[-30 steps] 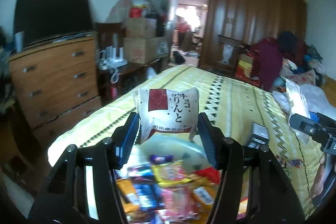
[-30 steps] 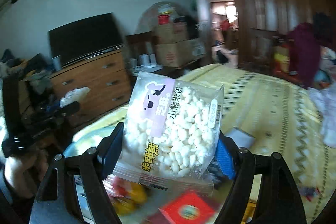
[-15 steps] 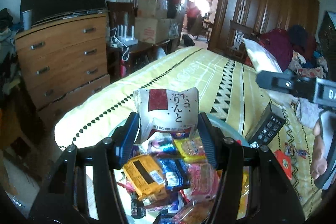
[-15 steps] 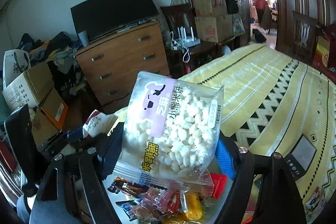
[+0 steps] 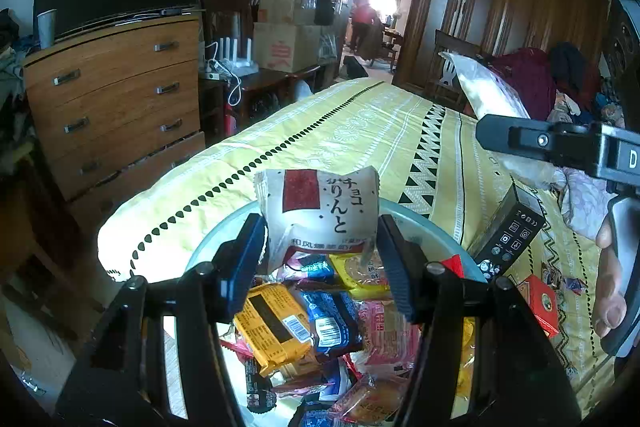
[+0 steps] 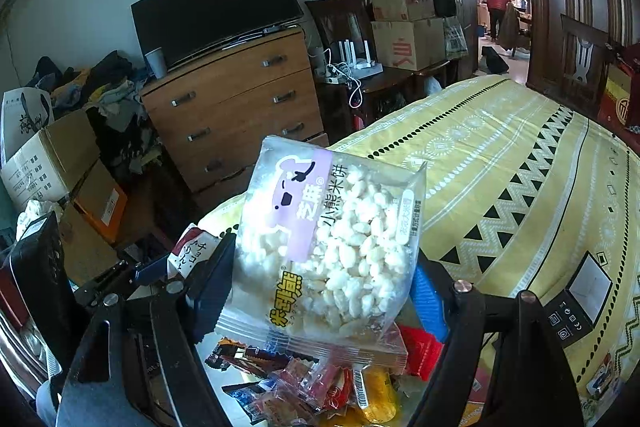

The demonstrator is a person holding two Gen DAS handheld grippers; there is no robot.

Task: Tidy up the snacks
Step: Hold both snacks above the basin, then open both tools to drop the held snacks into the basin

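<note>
The left gripper [image 5: 320,247] is clamped on a white paper-look packet [image 5: 320,211] with a dark red square and black script, its jaws partly closed and pressing the crinkled lower sides; the packet stands upright over the far part of a round pale bowl [image 5: 420,223]; the bowl sits on a yellow bedspread [image 5: 380,131] with black triangle borders and is heaped with small wrapped snacks [image 5: 304,315], glossy foil in orange, blue, pink and yellow; a black box [image 5: 508,235] with white icons leans just beside the bowl's rim, and a small red box [image 5: 540,303] lies on the bedspread next to it. The right gripper [image 6: 320,287] holds a clear plastic bag of puffed rice [image 6: 332,247], white oval pieces showing through, a lilac panel with a bear on its front; its jaws stand wide and grip the bag's lower sides, tilted a little, above the same heap.

Judging by this, the step in hand is bringing both packets over the bowl to add them to the pile. The next move likely calls for lowering each one close to the heap and opening the jaws, one at a time; the rice bag is light, slippery and broad, so it may slide off the mound unless laid flat; the white packet is stiffer and should settle more readily.
</note>
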